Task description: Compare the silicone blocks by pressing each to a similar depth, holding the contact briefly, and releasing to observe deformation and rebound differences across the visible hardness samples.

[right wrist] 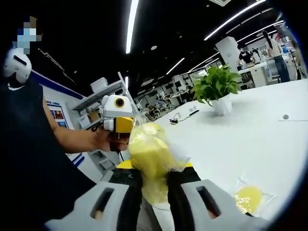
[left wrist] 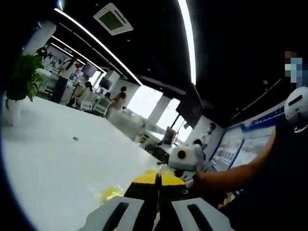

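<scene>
While the right gripper (right wrist: 154,180) sits lifted above the white bench (right wrist: 250,139), its fingers (right wrist: 129,192) are clamped on a yellow silicone block in clear wrap (right wrist: 150,156), the block bulging up out of the narrow gap between them. Just right of those fingers, low on the bench, a second wrapped yellow block (right wrist: 249,198) lies flat, apart from the gripper. Further back in the right gripper view the other gripper (right wrist: 117,115) is held up in a hand (right wrist: 108,139), arm running off to the left. In the left gripper view the left gripper (left wrist: 157,180) has its fingers (left wrist: 142,190) pressed together, only a thin seam between them, nothing held. Just beside them to the left a yellow wrapped block (left wrist: 111,193) rests on the bench (left wrist: 67,159). Beyond, the right gripper (left wrist: 186,159) shows with a forearm (left wrist: 236,175) behind it. Far back: a potted plant (right wrist: 216,89) on the bench, office desks, ceiling light strips (left wrist: 187,38).
</scene>
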The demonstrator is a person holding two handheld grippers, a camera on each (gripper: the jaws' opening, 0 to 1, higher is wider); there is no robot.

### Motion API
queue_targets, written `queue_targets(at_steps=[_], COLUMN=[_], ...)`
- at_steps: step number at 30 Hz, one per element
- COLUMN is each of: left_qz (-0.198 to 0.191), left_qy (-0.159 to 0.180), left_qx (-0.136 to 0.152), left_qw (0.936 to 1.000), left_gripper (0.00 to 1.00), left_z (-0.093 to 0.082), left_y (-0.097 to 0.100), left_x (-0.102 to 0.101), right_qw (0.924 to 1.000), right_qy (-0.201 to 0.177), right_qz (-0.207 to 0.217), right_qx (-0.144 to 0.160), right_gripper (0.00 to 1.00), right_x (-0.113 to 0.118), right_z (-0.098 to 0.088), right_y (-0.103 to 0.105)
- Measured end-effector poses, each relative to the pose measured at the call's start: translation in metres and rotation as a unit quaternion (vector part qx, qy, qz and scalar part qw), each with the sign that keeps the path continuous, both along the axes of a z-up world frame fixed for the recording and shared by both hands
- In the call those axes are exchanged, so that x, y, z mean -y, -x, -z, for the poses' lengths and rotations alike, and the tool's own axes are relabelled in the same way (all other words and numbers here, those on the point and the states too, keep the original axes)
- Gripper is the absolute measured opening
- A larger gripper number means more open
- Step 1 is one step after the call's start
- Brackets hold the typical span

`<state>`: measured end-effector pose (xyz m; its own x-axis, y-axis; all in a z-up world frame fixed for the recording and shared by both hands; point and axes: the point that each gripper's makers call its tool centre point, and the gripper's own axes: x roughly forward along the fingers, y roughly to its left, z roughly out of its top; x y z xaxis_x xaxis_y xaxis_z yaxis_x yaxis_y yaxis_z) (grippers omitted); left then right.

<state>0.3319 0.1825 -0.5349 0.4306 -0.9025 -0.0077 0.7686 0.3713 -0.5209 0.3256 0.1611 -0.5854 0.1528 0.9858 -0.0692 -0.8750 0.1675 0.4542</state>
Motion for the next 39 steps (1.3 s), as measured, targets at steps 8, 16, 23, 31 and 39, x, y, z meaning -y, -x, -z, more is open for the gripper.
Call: queue_targets(at_steps=[8,16,23,31,39], left_qz=[0.01,0.017,0.003,0.004,0.001], left_qy=[0.006,0.02,0.032,0.047,0.065], left_qx=[-0.005,-0.004,-0.003,-0.005,-0.006], left_qw=[0.9999,0.9996,0.9995,0.9989,0.9979], left_gripper=[0.0,0.0,0.0,0.0,0.0], left_z=[-0.001,-0.006,-0.01,-0.017,-0.025], left_y=[-0.001,-0.003,-0.011,-0.009,-0.008], left_x=[0.004,0.007,0.0,-0.001,-0.002], right_qw=[0.9998,0.9994,0.9981,0.9981,0.9982], right_qy=[-0.002,-0.007,-0.041,-0.042,-0.038], right_qz=[0.016,0.03,0.042,0.044,0.046], right_qx=[-0.014,-0.018,-0.016,-0.008,-0.011], right_gripper=[0.26,0.31,0.25,0.35,0.46], right_x=[0.001,0.004,0.003,-0.001,-0.007], right_z=[0.007,0.008,-0.004,-0.01,-0.005], right_y=[-0.001,-0.003,-0.01,-0.011,-0.006])
